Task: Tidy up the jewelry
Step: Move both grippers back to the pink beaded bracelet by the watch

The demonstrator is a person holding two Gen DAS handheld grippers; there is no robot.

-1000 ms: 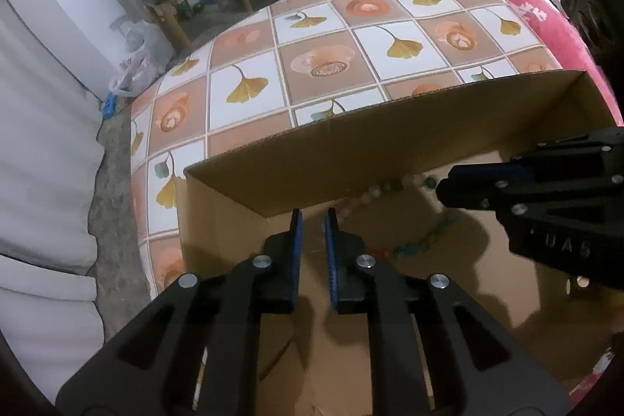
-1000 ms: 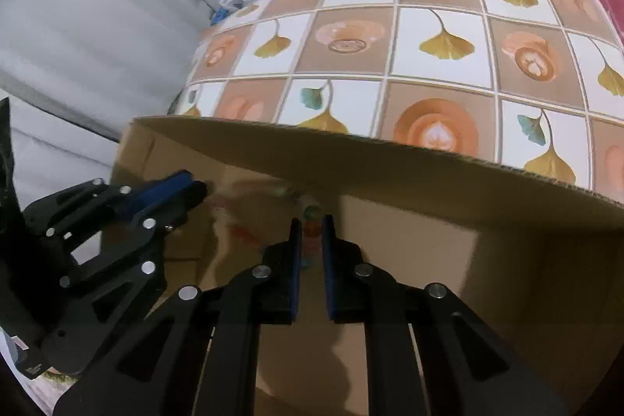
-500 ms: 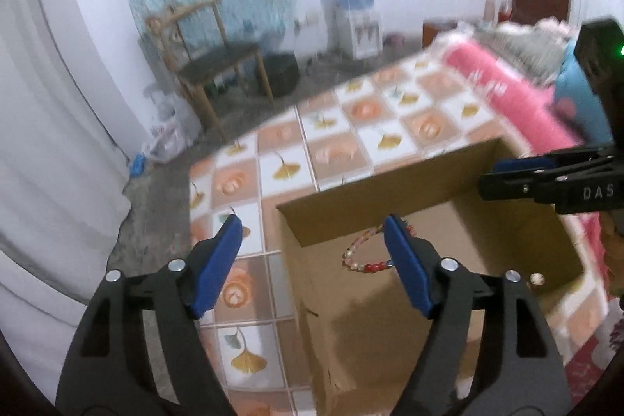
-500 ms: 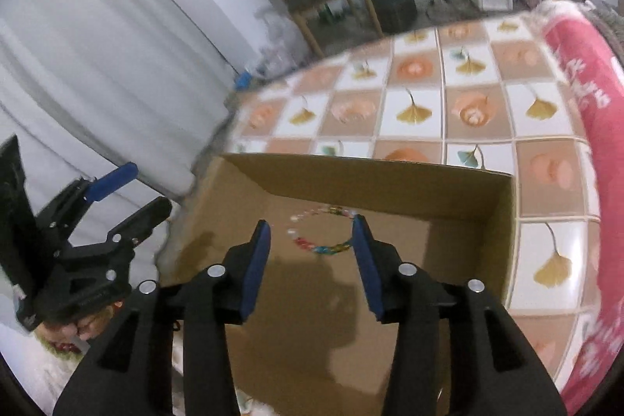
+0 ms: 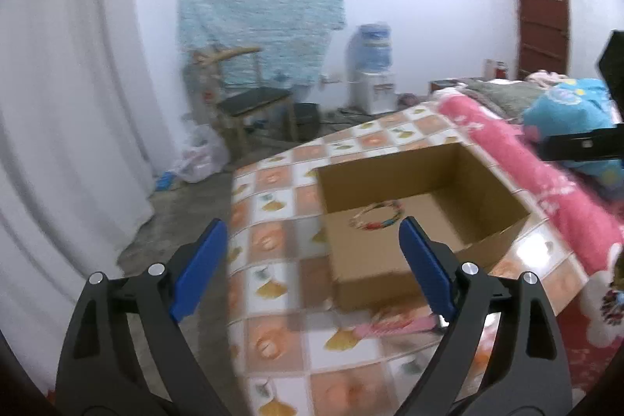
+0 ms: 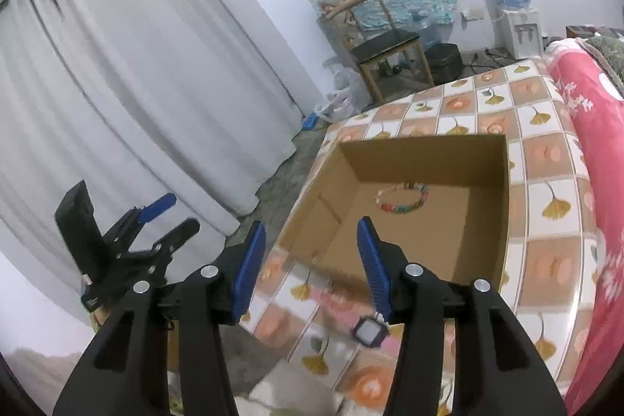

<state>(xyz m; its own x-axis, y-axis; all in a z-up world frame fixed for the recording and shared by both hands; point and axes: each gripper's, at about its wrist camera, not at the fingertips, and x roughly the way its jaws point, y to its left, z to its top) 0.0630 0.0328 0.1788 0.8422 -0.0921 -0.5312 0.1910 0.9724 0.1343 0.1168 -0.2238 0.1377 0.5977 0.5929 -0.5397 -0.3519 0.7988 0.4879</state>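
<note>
Two wrist fisheyes above and back from the table, angled down, sharing the cardboard box (image 5: 425, 182) (image 6: 425, 158).

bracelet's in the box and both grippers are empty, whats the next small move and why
Probably bring the right gripper down toward the small dark watch lying just under its fingertips. The beaded bracelet already lies in the cardboard box, the watch sits outside it, and the opening jaws hold nothing.

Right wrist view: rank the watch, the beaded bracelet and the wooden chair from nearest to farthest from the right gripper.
From the right gripper, whose empty jaws are opening:
1. Watch, on the tablecloth just below the right finger.
2. Beaded bracelet, on the floor of the cardboard box, toward its far wall.
3. Wooden chair, by the back wall.
</note>
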